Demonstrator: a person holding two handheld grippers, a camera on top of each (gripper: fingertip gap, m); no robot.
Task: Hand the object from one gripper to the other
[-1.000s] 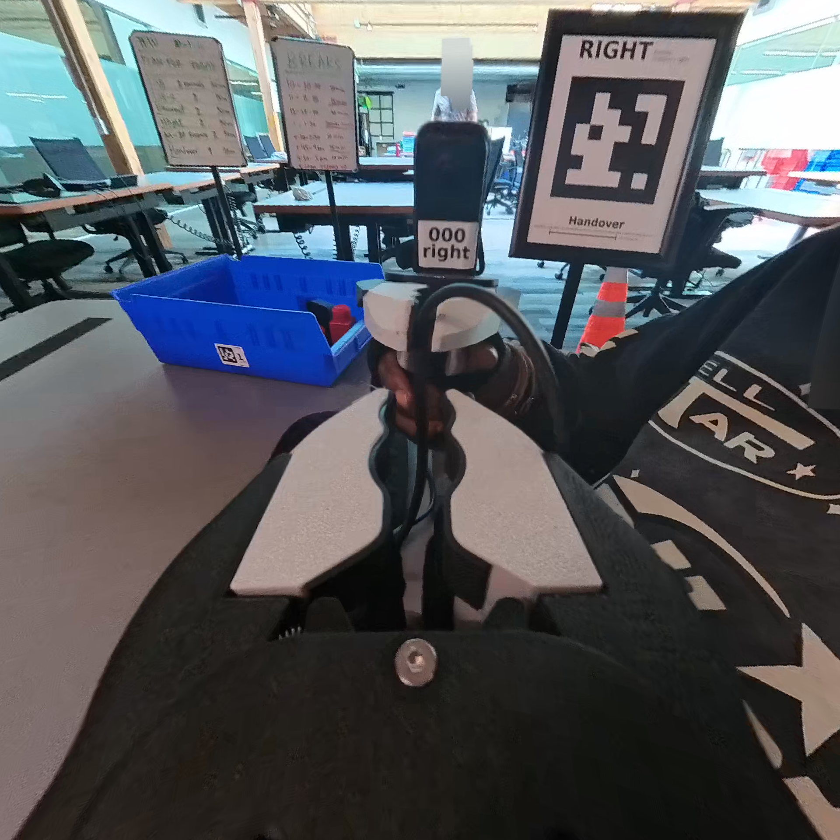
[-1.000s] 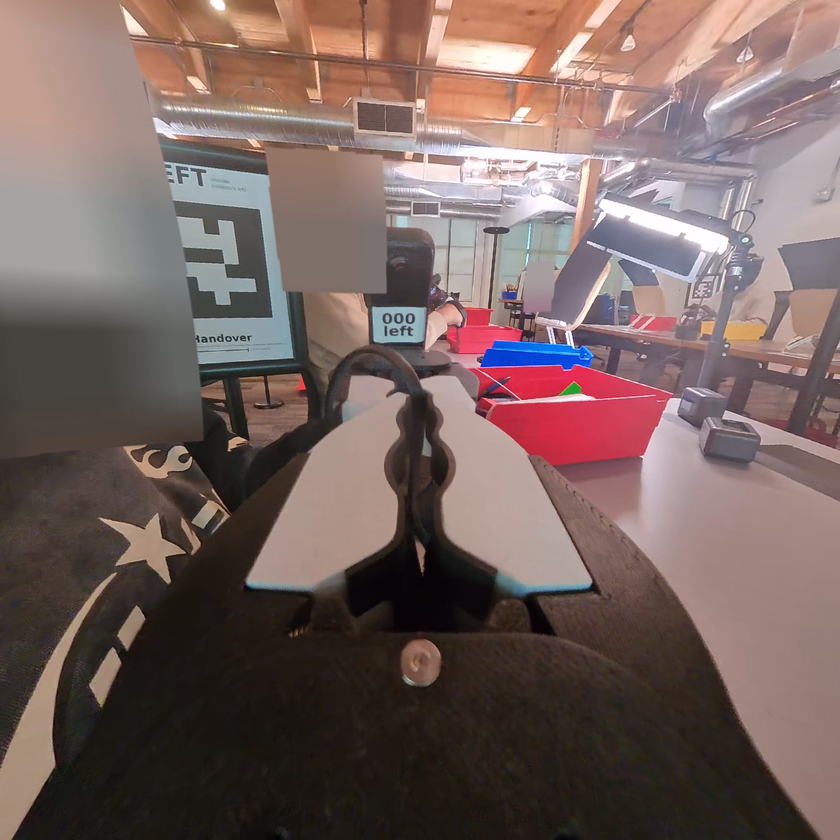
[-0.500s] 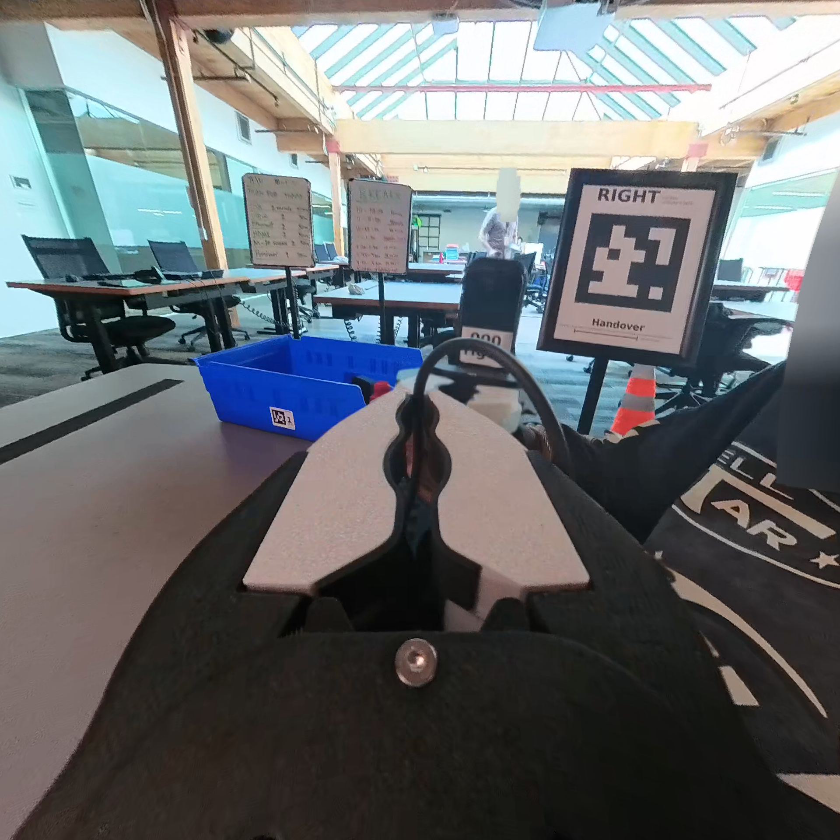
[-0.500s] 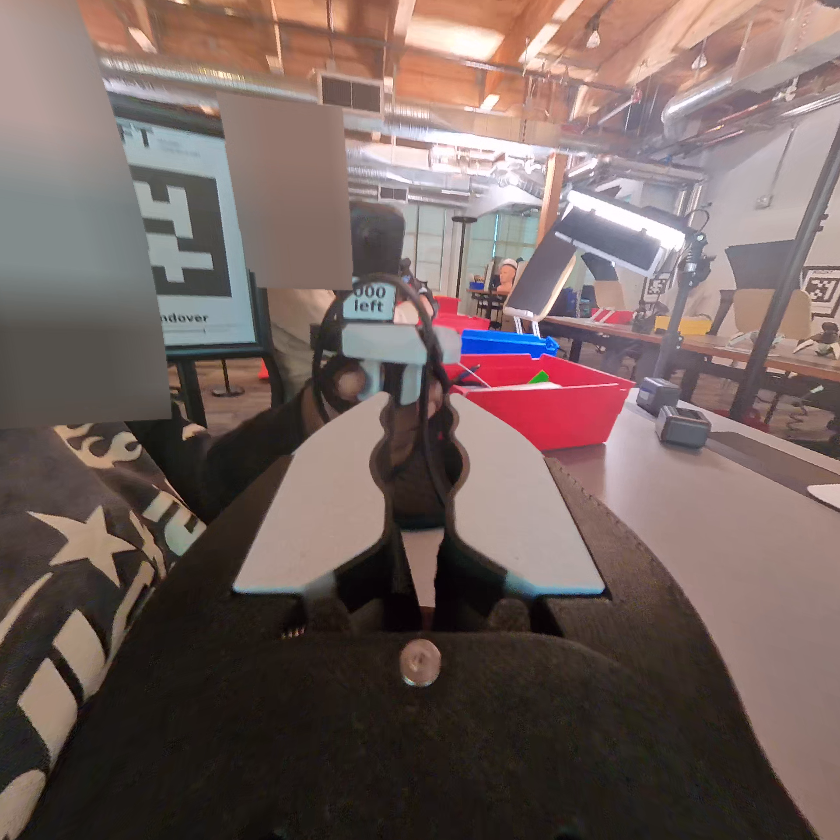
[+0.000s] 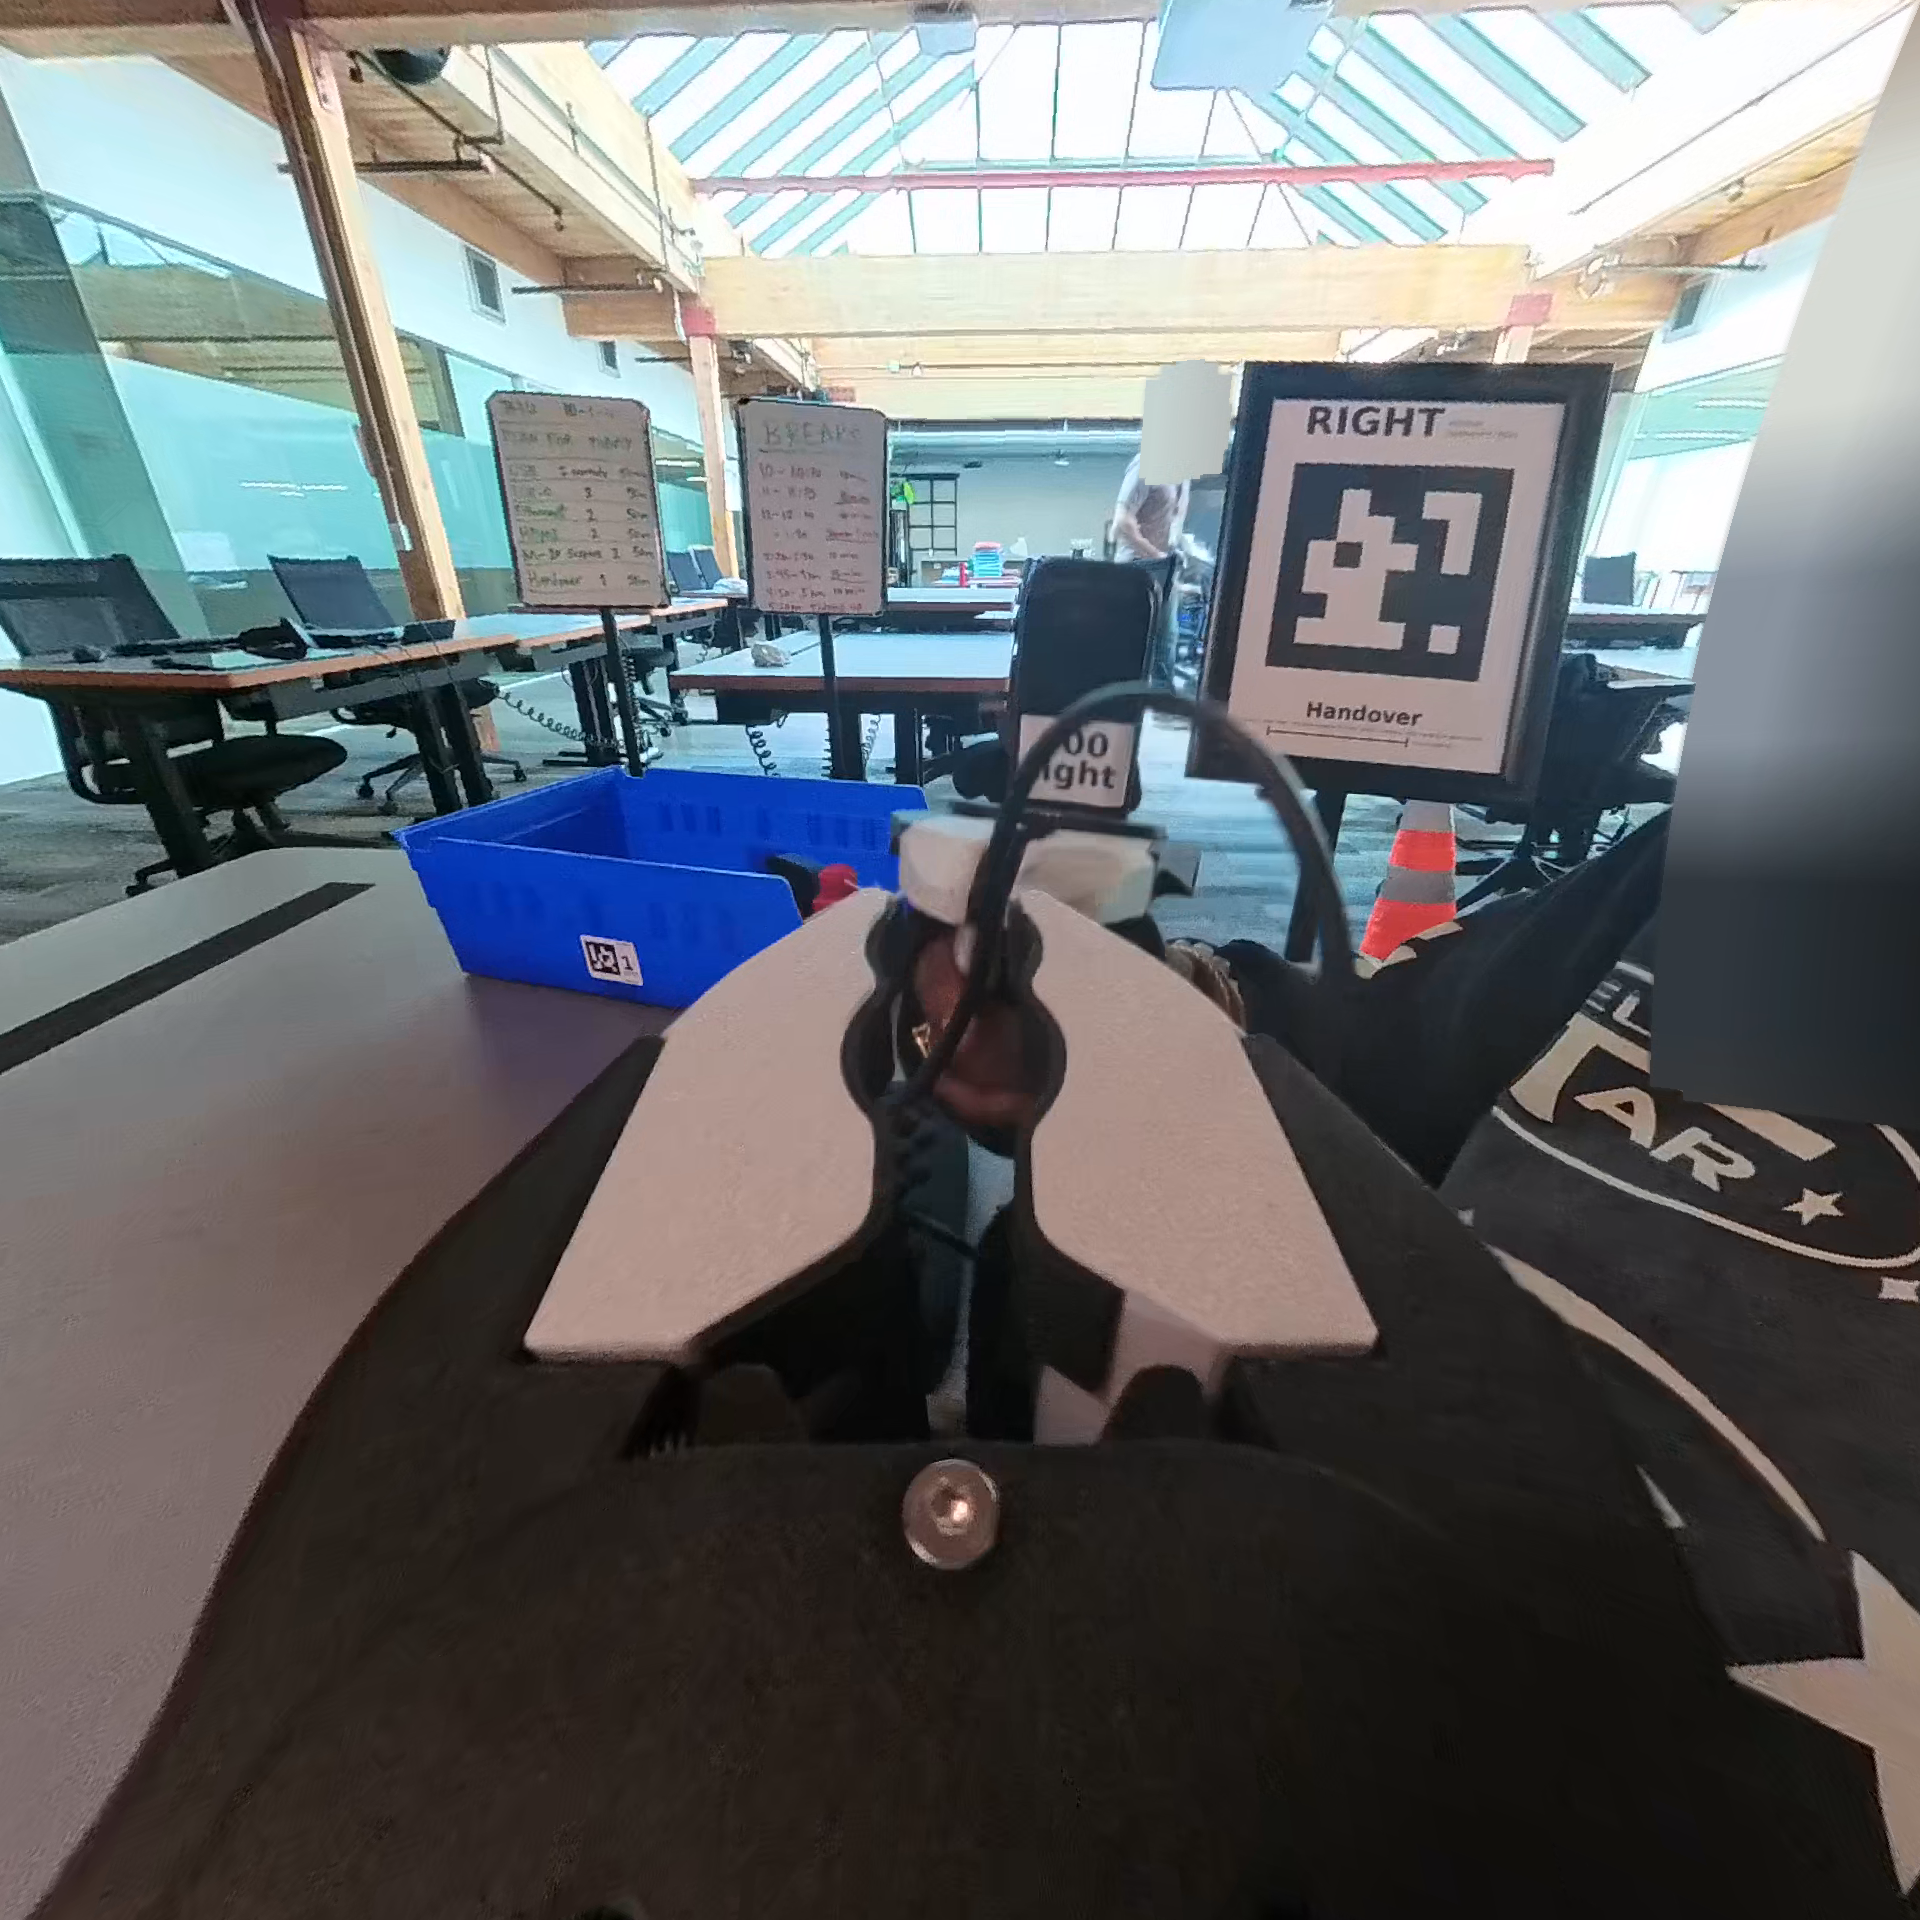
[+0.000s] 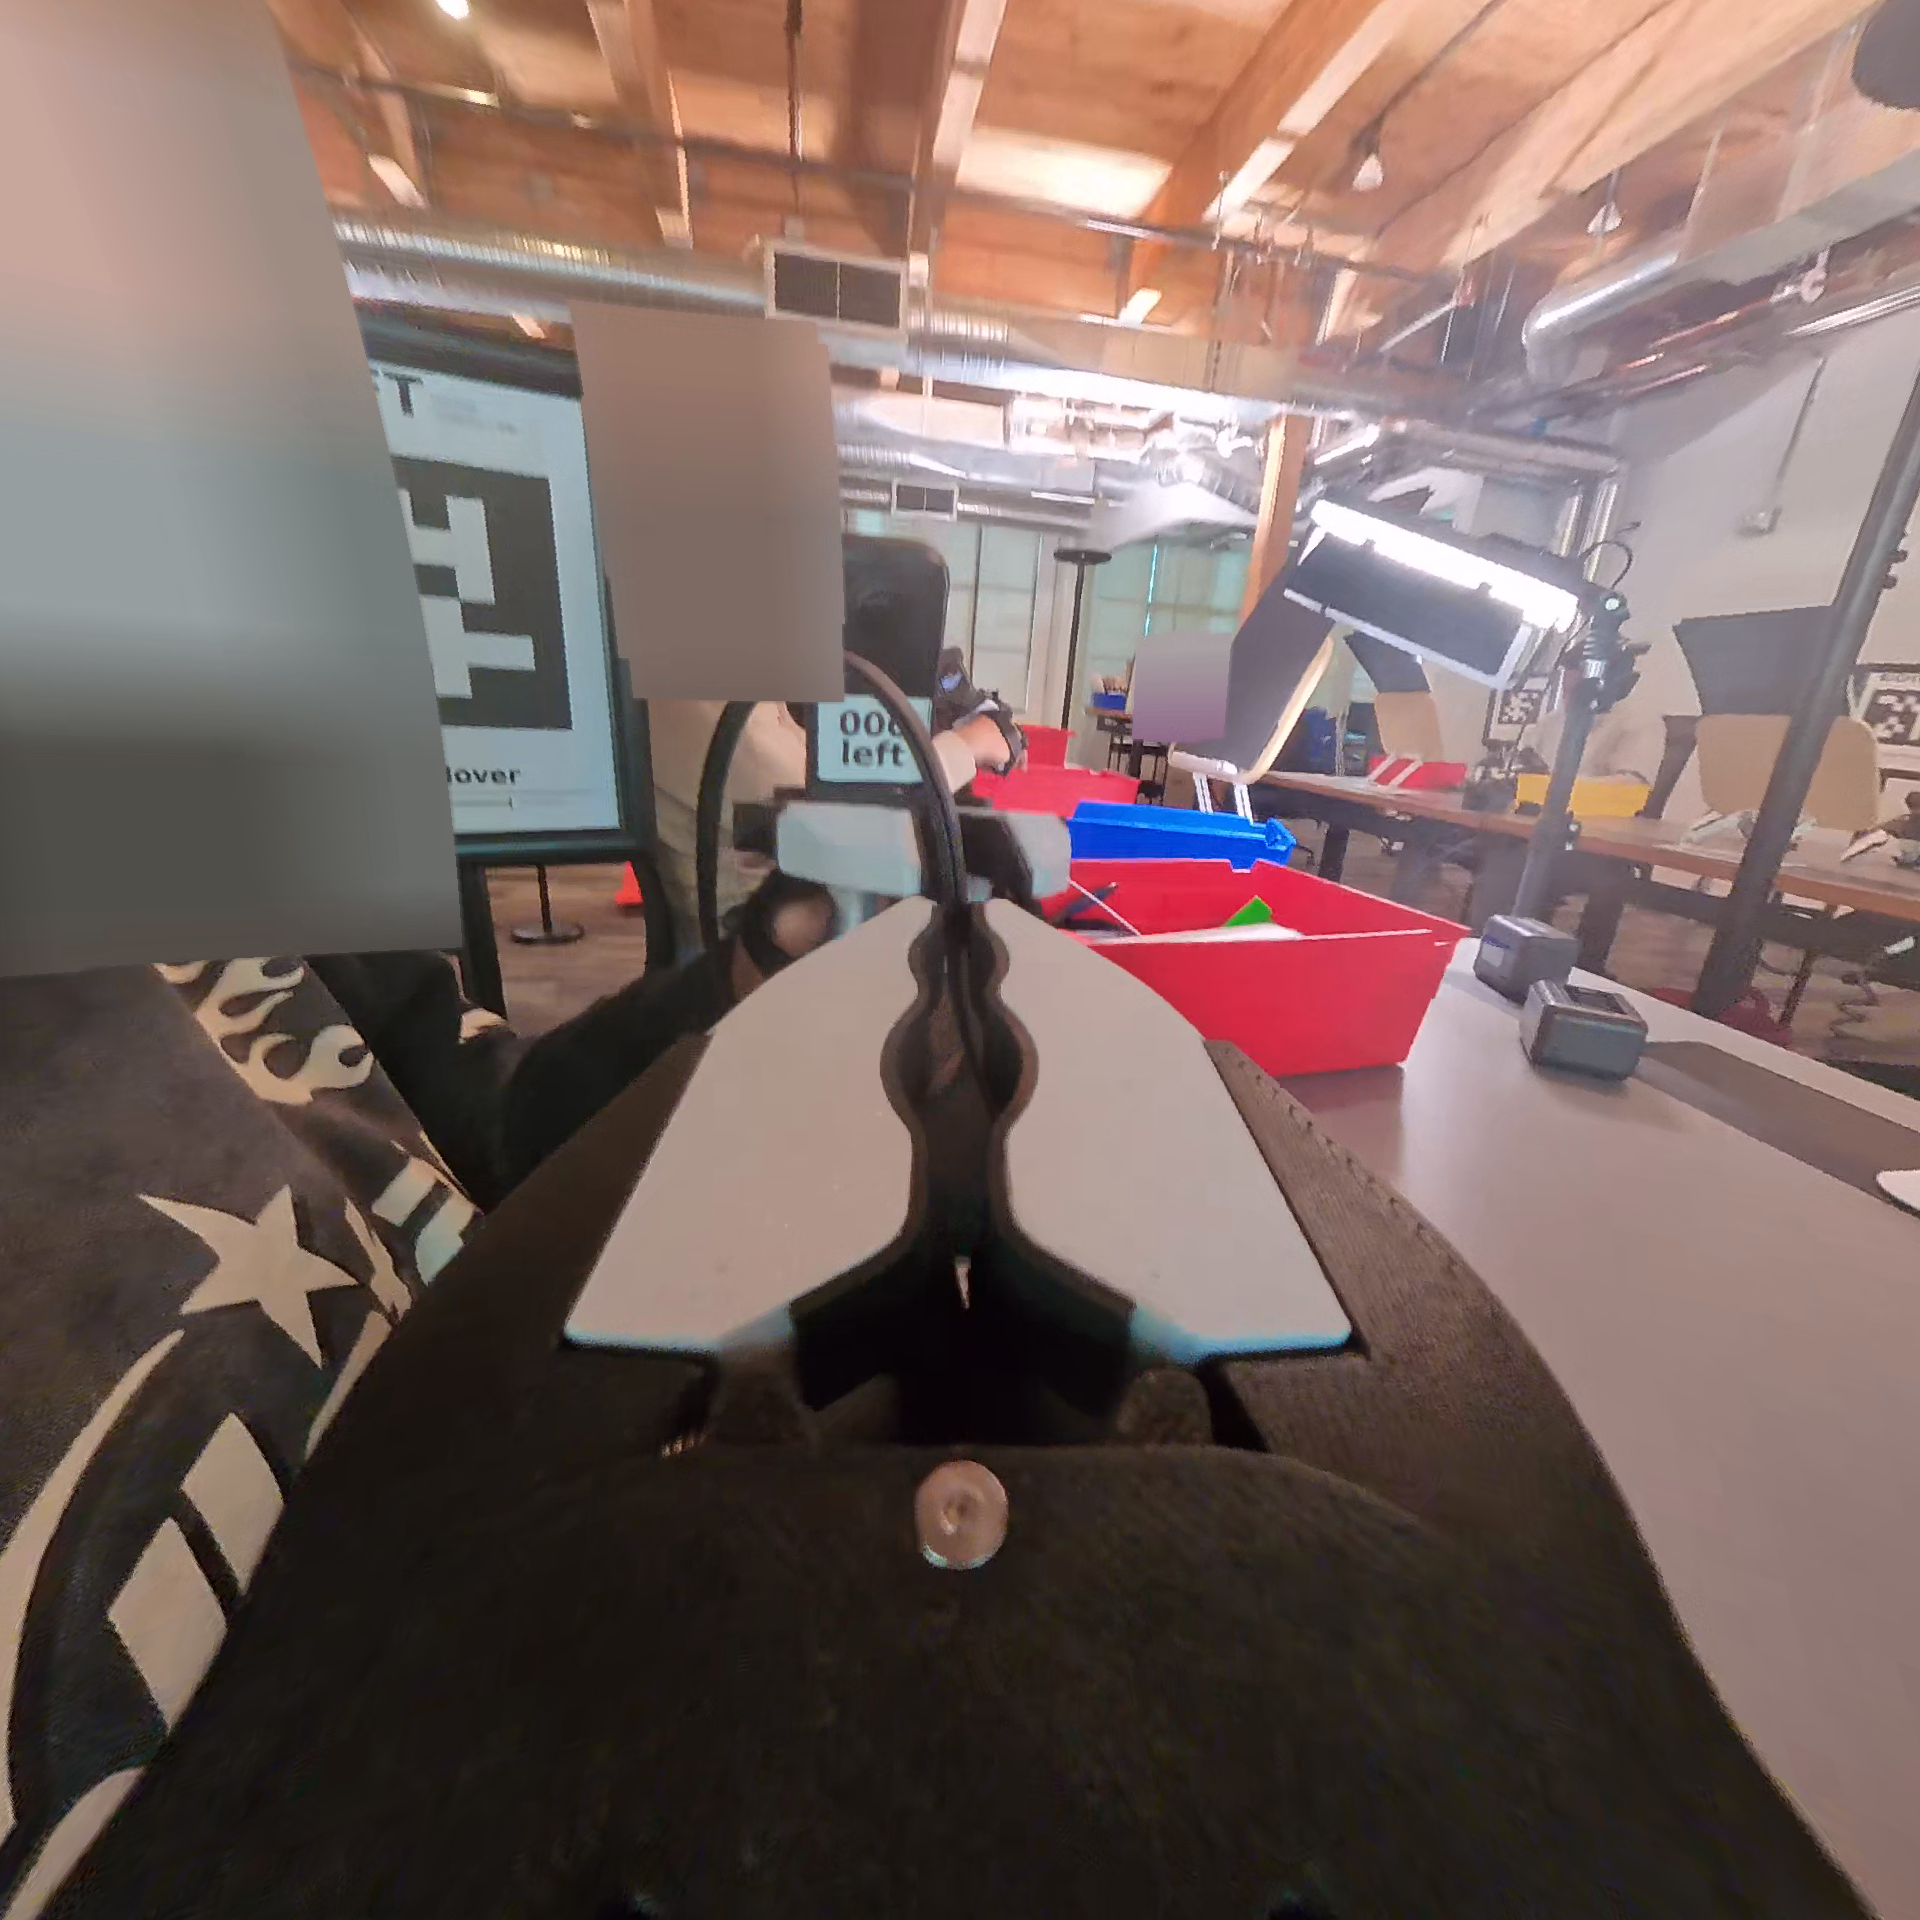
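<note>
Over the last second both views have been tilted and levelled, yet the black cable (image 5: pixel 1226 727) has been kept pinched by the left gripper (image 5: pixel 951 935) and the right gripper (image 6: pixel 956 914) alike, each claw narrowed onto it, the loop arching between them above the table (image 5: pixel 208 1143). The handover is judged mid-way: one claw must be released, though which is giving cannot be told. A blue bin (image 5: pixel 582 894) lies far left, a red bin (image 6: pixel 1299 997) far right; neither obstructs.
</note>
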